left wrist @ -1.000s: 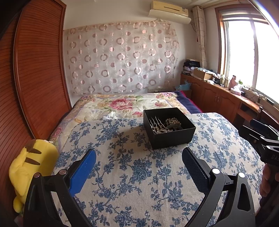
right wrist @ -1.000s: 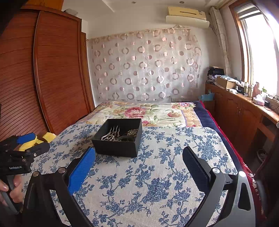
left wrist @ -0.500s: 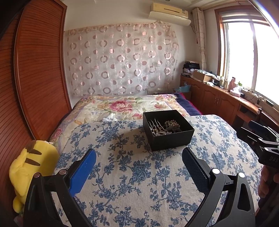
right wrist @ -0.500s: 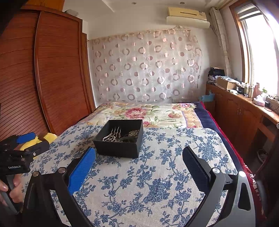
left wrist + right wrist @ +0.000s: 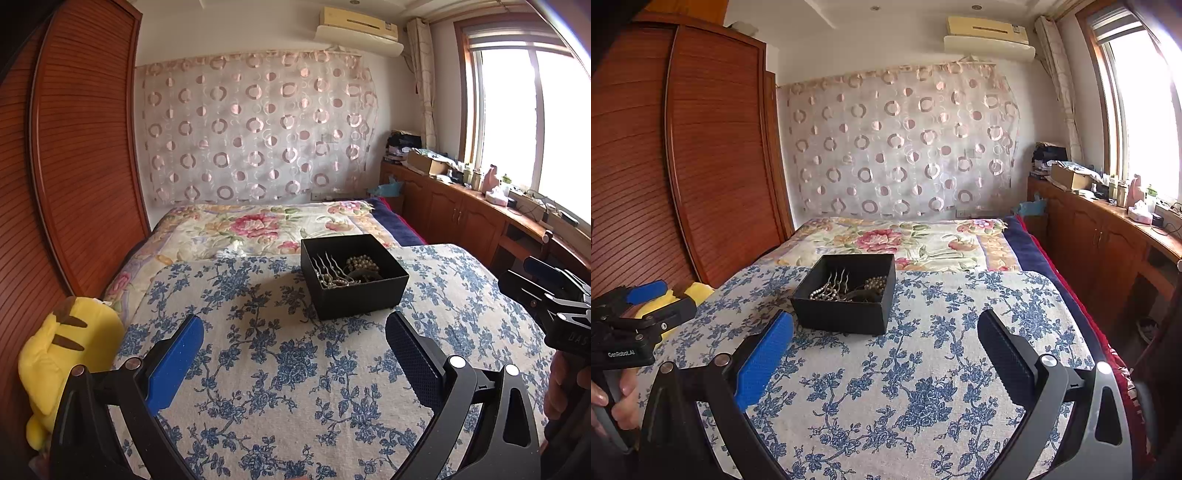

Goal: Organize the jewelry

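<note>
A black open box (image 5: pixel 354 275) (image 5: pixel 846 295) rests on the blue-flowered bedspread (image 5: pixel 295 369), holding silver hair combs (image 5: pixel 327 269) (image 5: pixel 833 286) and pearl strands (image 5: pixel 364 263) (image 5: pixel 875 283). My left gripper (image 5: pixel 293 328) hovers open over the bedspread, short of the box, with nothing between its fingers. My right gripper (image 5: pixel 884 325) is open too, near the box's front right, holding nothing. In each wrist view the other gripper shows at the edge, held by a hand.
A yellow plush toy (image 5: pixel 62 354) lies at the bed's left edge beside the wooden wardrobe (image 5: pixel 74 147). A floral quilt (image 5: pixel 266 225) covers the bed's far end. Wooden cabinets (image 5: pixel 461 218) with clutter run under the window on the right.
Both views have tilted down slightly, so the box sits a little lower in frame. Both grippers stay open and empty.
</note>
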Tool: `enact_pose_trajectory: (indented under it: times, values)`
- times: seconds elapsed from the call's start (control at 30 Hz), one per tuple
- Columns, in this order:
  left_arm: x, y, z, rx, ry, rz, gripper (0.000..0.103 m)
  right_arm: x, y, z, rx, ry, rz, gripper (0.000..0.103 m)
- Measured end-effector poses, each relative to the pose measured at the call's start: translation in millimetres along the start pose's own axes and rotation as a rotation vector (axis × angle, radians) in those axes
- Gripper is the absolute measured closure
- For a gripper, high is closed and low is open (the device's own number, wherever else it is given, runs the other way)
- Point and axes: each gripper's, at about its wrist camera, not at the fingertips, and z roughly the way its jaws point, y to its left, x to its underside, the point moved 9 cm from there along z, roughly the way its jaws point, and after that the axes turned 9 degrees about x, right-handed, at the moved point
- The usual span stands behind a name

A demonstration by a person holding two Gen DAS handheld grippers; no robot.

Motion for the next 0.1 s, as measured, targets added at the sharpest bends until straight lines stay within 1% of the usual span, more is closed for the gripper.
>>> enact_pose_trajectory:
  times: [0.1]
  values:
    - [0.0,-0.5,-0.3,0.002,-0.001,0.000,0.008,0.9,-0.9,-0.4,0.000,0.000,0.002,0.002]
